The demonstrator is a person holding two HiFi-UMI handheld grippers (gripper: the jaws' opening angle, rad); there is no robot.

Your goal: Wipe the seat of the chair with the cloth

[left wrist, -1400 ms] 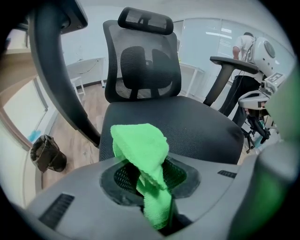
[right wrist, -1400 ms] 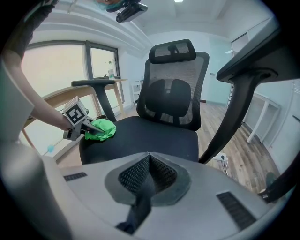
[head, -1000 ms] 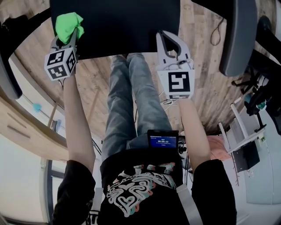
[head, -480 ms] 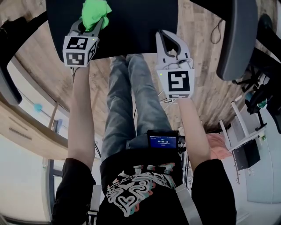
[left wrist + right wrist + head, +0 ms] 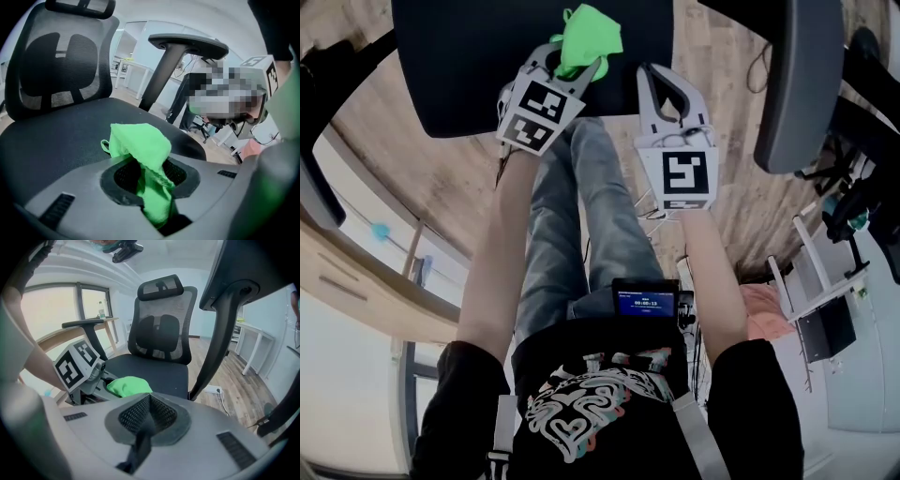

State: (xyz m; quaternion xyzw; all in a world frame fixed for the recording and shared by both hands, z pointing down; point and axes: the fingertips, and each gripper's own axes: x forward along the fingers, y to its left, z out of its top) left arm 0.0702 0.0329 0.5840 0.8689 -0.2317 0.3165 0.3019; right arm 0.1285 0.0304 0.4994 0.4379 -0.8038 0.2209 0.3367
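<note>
Left tool [image 5: 575,67] is clamped shut on a bunched-up bright green cloth [image 5: 592,36]. The wad sticks out past the tips, with a thinner tail pinched down between the mesh pads. It's on the black padded seat of the office chair [image 5: 469,56], at the front edge and toward the seat's right side. The wad looks like it's resting on the fabric, but I can't say for sure how hard it's pressing.

Right tool [image 5: 656,75] has its jaws closed together with nothing in them. It's parked just off the seat's front right edge, right beside the left one, not doing anything.

Further out from the seat: the black mesh backrest with headrest [image 5: 61,70] at the far side, and a dark grey armrest pad [image 5: 797,84] to the right of the seat, over wood-look flooring.

What I'd worry about:
- That grip is only on a narrow bit of cloth. Drag it hard across the fabric and friction could tug it out.
- Only a small ball touches the seat, so it's easy to leave unwiped strips.
- The two tools are really close, so a sweep to the right could knock them together.
- Tip the left tool too steeply and the hard tips rub the seat instead of the cloth.
- A chair like this probably swivels, so a firm push might just turn the seat.
</note>
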